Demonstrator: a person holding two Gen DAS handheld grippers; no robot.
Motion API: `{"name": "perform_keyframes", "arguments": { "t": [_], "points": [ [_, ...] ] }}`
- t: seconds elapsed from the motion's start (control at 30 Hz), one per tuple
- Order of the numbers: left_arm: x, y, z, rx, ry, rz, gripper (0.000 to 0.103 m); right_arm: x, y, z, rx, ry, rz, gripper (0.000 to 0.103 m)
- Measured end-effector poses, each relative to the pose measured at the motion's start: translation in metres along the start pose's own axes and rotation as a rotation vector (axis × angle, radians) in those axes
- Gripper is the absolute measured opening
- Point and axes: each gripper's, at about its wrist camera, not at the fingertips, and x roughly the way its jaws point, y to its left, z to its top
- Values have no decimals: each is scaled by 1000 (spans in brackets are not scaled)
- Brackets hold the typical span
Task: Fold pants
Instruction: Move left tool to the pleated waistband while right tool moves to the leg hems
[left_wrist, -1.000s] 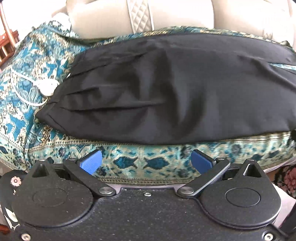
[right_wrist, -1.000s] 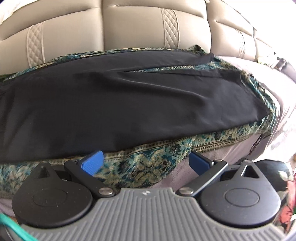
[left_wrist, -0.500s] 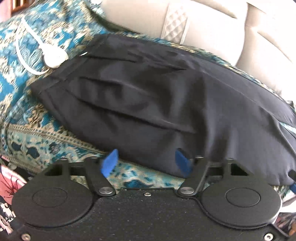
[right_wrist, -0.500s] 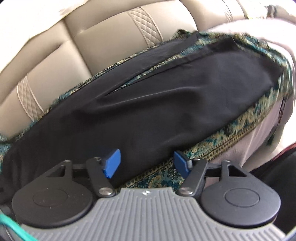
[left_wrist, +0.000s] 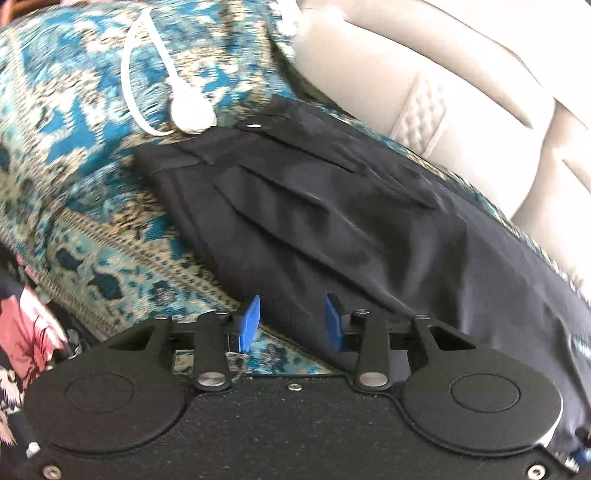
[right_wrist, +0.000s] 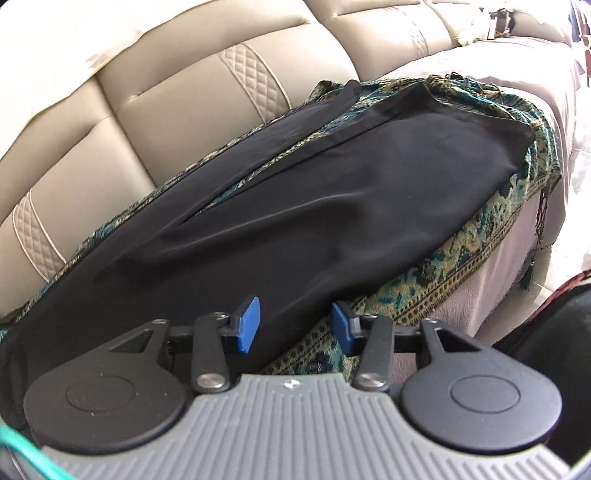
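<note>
Both claws, left claw (left_wrist: 291, 325) and right claw (right_wrist: 295, 326), gape empty over black pants (right_wrist: 295, 221); only left shows charger (left_wrist: 192, 110).

Motion blur smeared the patterned throw (left_wrist: 74, 177) and white cable (left_wrist: 147, 74) in the left wrist view; the black pants (right_wrist: 295, 221) ran out of frame at the left edge.
</note>
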Motion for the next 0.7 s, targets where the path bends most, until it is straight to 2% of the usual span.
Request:
{"name": "perform_keyframes", "arguments": {
  "t": [0.13, 0.2, 0.37, 0.47, 0.7],
  "points": [
    [5, 8, 2, -13, 5, 42, 38, -2, -3, -4, 11, -10, -2, 52],
    [9, 11, 3, -20, 8, 53, 38, -2, -4, -4, 2, -13, -2, 54],
    [19, 11, 10, -14, 0, 69, 39, 1, -10, 3, 20, -5, -2, 47],
    [24, 11, 15, -28, 8, 57, 45, 3, -22, 10, 93, 15, 28, 46],
    [30, 15, 21, -57, 17, 46, 45, 12, -55, 33, 335, 94, 78, 48]
  ]
}}
